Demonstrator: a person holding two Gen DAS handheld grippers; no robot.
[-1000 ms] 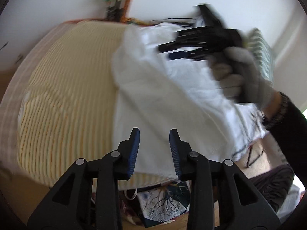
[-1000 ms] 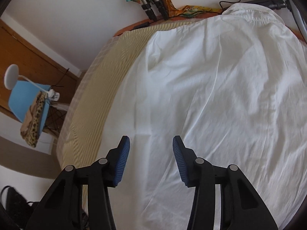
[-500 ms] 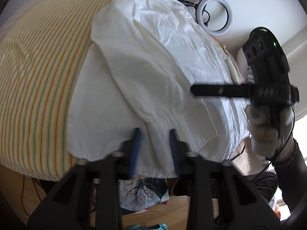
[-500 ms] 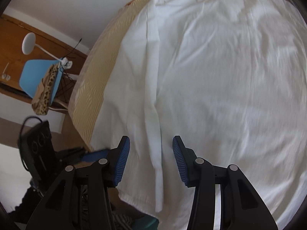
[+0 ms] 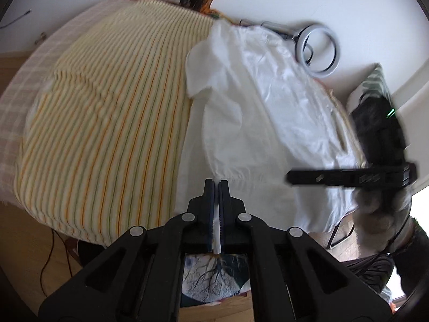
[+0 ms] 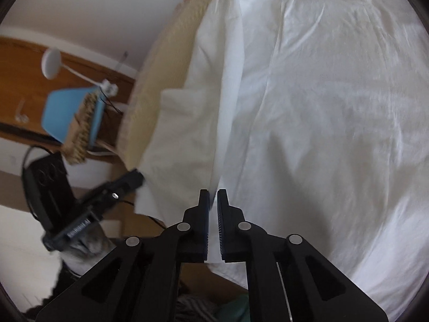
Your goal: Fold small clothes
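A white garment (image 5: 268, 107) lies spread on a bed with a yellow striped cover (image 5: 107, 120). My left gripper (image 5: 216, 183) is shut on the near hem, and a strip of white cloth shows between its pads. A sleeve is folded over the body of the garment. The right gripper (image 5: 291, 178), in a gloved hand (image 5: 375, 209), reaches the hem from the right. In the right wrist view the garment (image 6: 321, 107) fills the frame. My right gripper (image 6: 213, 191) is closing over a fold at the hem, cloth in the narrow gap. The left gripper (image 6: 136, 179) sits at the hem's left corner.
A ring light (image 5: 319, 51) leans on the wall behind the bed. A blue chair (image 6: 67, 112) with a patterned cloth and a white lamp (image 6: 51, 63) stand beside the bed. A dark printed item (image 5: 211, 279) lies on the wooden floor under the near edge.
My left gripper closed on the hem. The right gripper slid along the garment to its near edge and its jaws narrowed around a fold.
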